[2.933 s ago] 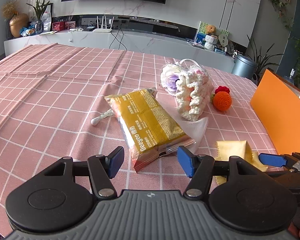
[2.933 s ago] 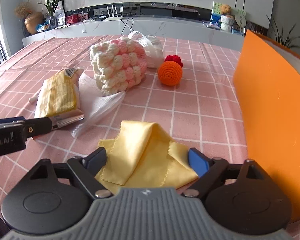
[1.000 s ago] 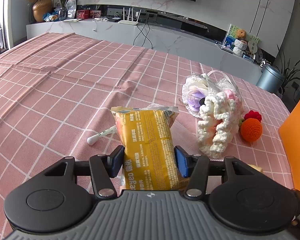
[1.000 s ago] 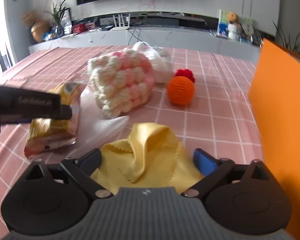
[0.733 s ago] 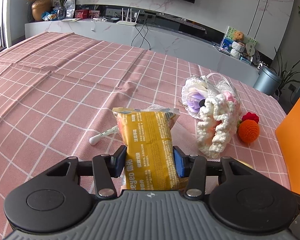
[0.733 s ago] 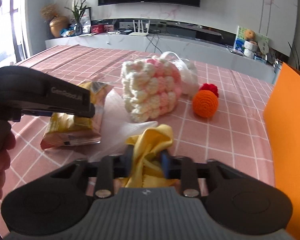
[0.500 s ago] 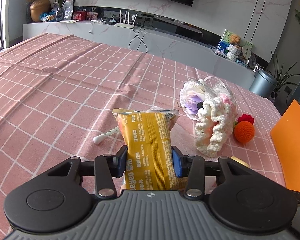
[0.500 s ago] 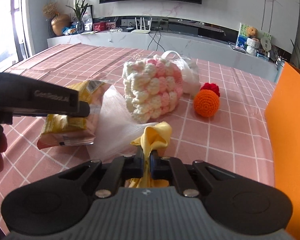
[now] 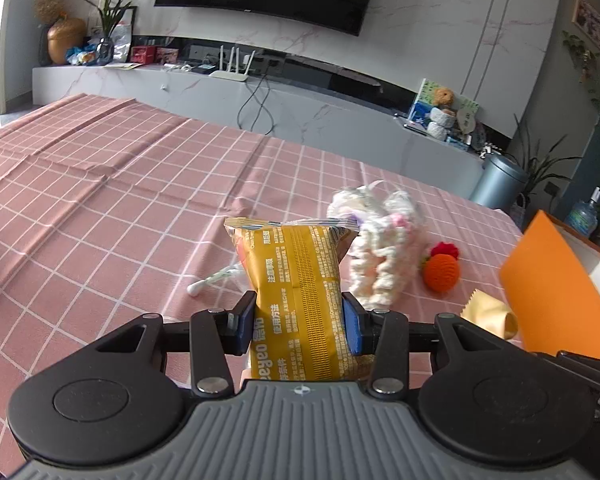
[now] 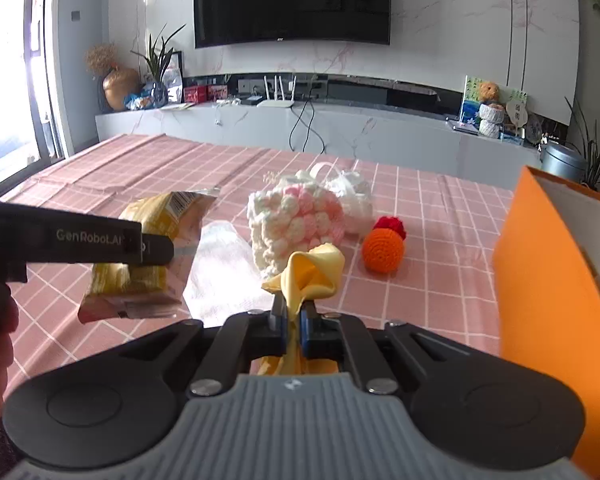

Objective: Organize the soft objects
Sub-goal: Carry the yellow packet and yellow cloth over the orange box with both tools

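Note:
My left gripper (image 9: 298,322) is shut on a yellow snack packet (image 9: 296,280) and holds it above the pink checked tablecloth (image 9: 100,200); the packet (image 10: 148,256) and left gripper also show in the right wrist view. My right gripper (image 10: 294,320) is shut on a bunched yellow cloth (image 10: 308,272), lifted off the table; the cloth (image 9: 488,314) shows at the right of the left wrist view. A white-and-pink crochet bag (image 10: 296,220) and an orange crochet ball (image 10: 382,250) lie on the table beyond.
An open orange box (image 10: 548,280) stands at the right edge of the table. A clear plastic bag (image 10: 220,276) lies beside the crochet bag. A white cotton swab (image 9: 212,280) lies left of the packet. A white pouch (image 10: 354,196) sits behind the crochet bag.
Both grippers closed, the left on the snack packet and the right on the yellow cloth, and both have lifted their objects off the table.

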### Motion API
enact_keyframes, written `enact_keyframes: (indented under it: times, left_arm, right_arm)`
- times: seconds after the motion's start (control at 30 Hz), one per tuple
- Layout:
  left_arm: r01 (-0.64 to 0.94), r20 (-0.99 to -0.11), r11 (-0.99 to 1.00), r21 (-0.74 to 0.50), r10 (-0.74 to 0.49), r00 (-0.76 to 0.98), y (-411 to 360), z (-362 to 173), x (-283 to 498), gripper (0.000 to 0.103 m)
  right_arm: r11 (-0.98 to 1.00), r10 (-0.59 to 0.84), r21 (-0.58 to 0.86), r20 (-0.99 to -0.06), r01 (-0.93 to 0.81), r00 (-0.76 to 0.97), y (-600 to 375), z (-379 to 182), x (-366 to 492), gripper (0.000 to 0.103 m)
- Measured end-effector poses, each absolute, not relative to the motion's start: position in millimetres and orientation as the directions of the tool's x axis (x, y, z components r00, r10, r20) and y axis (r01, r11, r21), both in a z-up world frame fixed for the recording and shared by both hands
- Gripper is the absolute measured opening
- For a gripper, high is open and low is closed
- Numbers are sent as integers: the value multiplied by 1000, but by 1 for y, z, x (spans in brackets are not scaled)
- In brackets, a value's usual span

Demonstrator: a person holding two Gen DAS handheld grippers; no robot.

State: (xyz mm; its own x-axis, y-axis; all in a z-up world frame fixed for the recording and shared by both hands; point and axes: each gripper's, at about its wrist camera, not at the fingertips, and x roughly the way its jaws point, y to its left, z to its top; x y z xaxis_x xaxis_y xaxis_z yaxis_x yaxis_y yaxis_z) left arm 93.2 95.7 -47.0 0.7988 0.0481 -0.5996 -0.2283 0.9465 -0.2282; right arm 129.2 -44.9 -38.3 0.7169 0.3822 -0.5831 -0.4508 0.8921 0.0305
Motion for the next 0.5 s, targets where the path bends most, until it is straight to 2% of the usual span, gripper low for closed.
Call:
enact_keyframes:
  times: [0.5]
  left_arm:
    - [6, -531, 969, -247, -141, 836, 35, 4, 74, 50]
  right_arm:
    - [914, 368, 30, -487, -406, 792, -111, 23, 94, 3]
